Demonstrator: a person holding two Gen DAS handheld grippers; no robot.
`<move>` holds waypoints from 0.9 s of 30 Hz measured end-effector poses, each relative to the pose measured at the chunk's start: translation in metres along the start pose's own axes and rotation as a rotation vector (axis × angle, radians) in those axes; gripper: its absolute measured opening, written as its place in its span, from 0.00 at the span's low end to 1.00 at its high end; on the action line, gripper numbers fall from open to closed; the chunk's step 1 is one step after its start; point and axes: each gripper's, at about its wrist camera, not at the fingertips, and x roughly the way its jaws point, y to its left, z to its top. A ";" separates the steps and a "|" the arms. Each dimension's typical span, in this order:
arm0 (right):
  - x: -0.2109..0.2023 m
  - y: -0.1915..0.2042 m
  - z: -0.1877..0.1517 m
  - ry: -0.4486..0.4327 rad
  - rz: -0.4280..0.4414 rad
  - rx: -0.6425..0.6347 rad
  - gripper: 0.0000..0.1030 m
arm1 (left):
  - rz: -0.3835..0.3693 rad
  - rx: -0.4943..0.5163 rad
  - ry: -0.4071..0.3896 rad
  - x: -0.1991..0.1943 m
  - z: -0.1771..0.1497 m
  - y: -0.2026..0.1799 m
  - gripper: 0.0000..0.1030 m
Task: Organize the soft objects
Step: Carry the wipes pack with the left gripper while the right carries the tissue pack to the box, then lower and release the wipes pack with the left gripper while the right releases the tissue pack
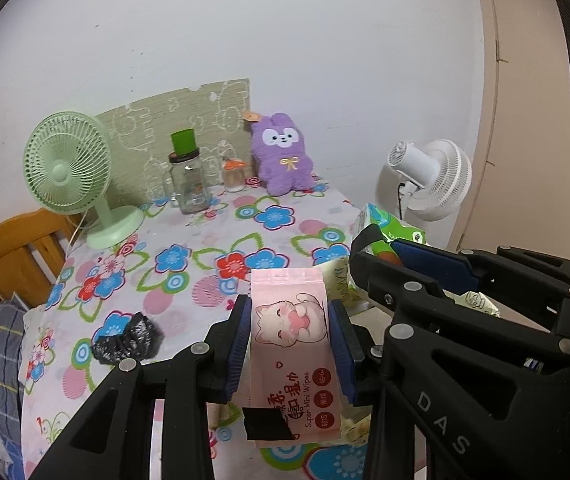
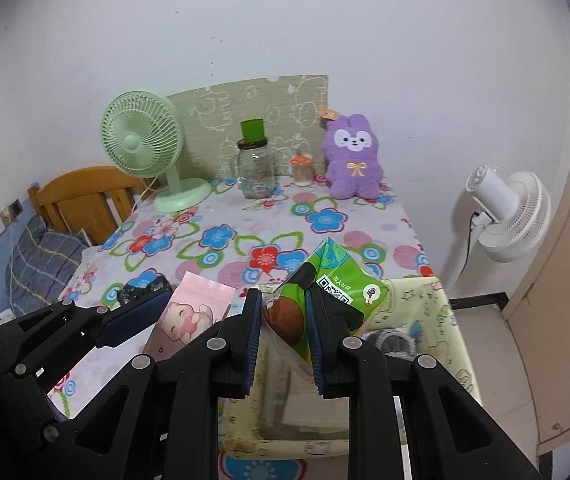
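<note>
Both packs are lifted clear of the flowered worktop (image 2: 325,216), seemingly bound for the yellow fabric bin (image 2: 425,304): left gripper (image 1: 289,340) jaws clamped on the pink wipes pack (image 1: 289,320), right gripper (image 2: 285,324) jaws clamped on the green tissue pack (image 2: 337,276) above that bin.

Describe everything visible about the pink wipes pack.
The pink wipes pack is a soft, glossy plastic pouch printed with a cartoon cat, red Chinese lettering and "Super Mini Wipes". A black tape strip sits near its lower end. It is held lengthwise, above the floral tablecloth, clamped on both long sides by the left gripper; its blue pads press in.
</note>
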 end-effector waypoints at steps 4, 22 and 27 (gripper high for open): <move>0.001 -0.011 -0.001 0.002 -0.012 0.010 0.23 | -0.013 0.011 0.003 0.006 0.003 -0.009 0.38; 0.019 -0.058 -0.004 0.038 -0.016 0.074 0.24 | -0.100 0.025 0.047 0.054 0.016 -0.040 0.38; 0.034 -0.068 -0.007 0.063 -0.016 0.093 0.24 | -0.110 0.009 0.070 0.073 0.015 -0.041 0.39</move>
